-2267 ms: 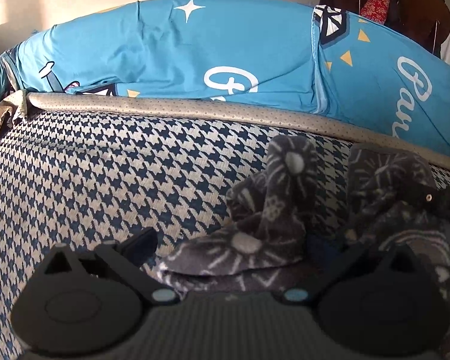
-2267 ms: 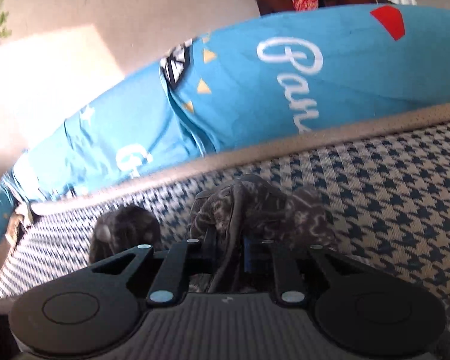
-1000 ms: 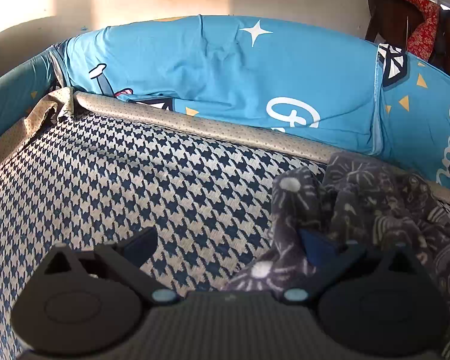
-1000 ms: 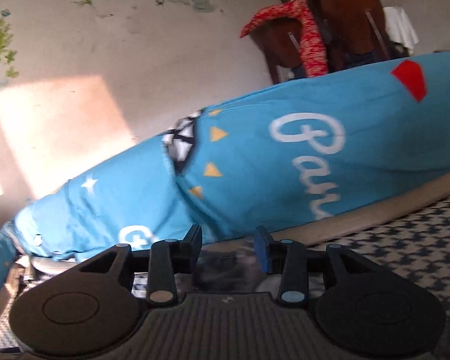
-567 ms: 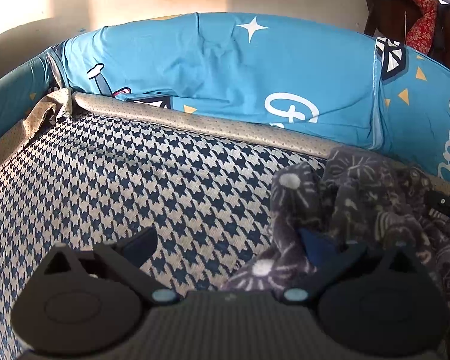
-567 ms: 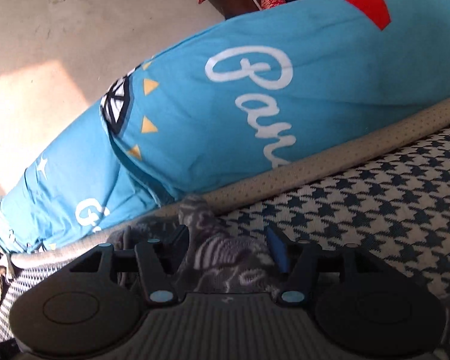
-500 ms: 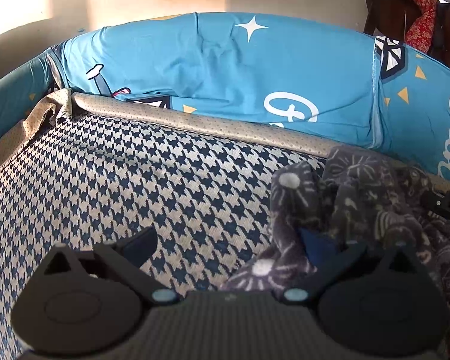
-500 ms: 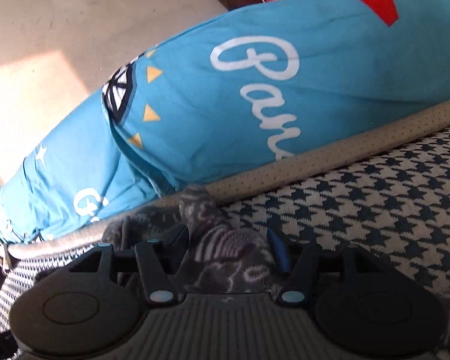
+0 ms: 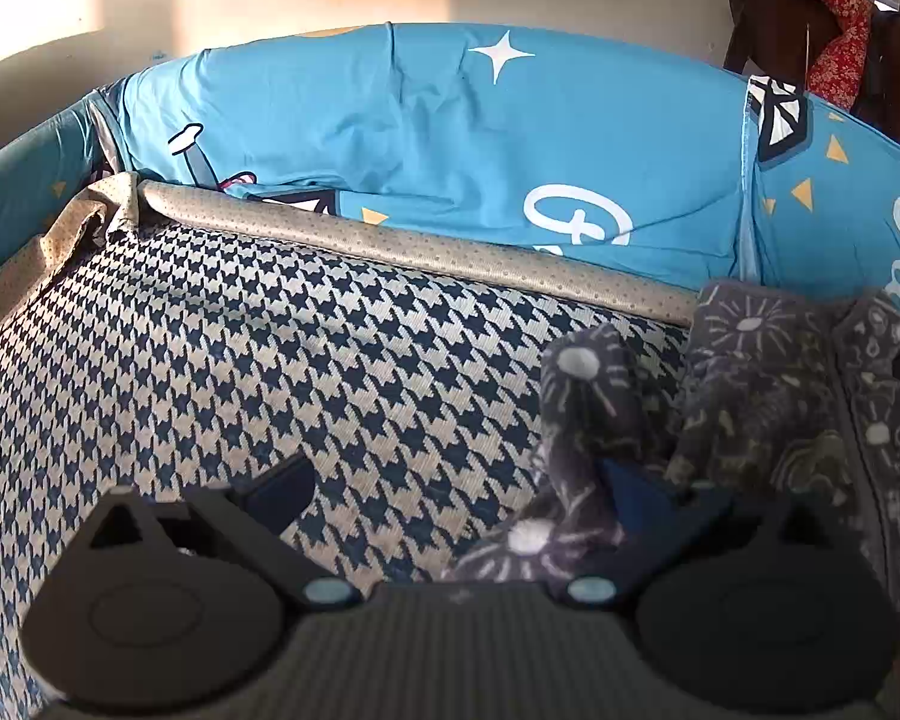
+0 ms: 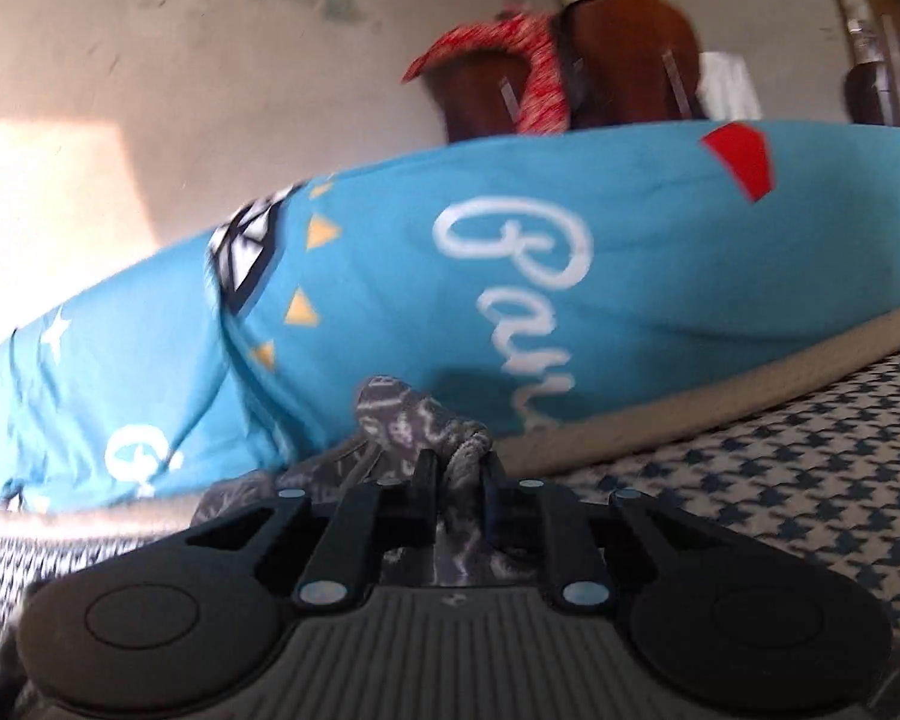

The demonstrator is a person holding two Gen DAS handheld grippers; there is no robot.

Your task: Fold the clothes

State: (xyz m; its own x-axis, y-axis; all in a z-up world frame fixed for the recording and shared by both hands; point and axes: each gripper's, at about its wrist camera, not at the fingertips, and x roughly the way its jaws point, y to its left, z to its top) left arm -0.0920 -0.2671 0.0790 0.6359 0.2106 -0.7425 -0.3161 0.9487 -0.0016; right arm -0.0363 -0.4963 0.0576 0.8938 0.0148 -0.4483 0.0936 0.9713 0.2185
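A dark grey garment with pale sun and star prints (image 9: 750,396) lies crumpled on the houndstooth mattress (image 9: 270,360), close to the beige edge band. My left gripper (image 9: 453,483) stands wide open low over the mattress; its right finger (image 9: 627,483) touches the garment's left fold, and its left finger is over bare mattress. In the right wrist view a raised fold of the garment (image 10: 402,420) stands between the fingers of my right gripper (image 10: 459,474), whose jaws are closing and pinch the cloth.
Two blue printed pillows (image 9: 450,150) (image 10: 570,270) line the far side behind the beige band (image 9: 450,258). A brown chair draped with red cloth (image 10: 510,60) stands beyond them by the wall. The mattress (image 10: 780,480) stretches bare to the left and right of the garment.
The right gripper's jaws have narrowed from wide apart onto a fold of the garment, and its view has tipped upward. The left gripper has stayed put, still open.
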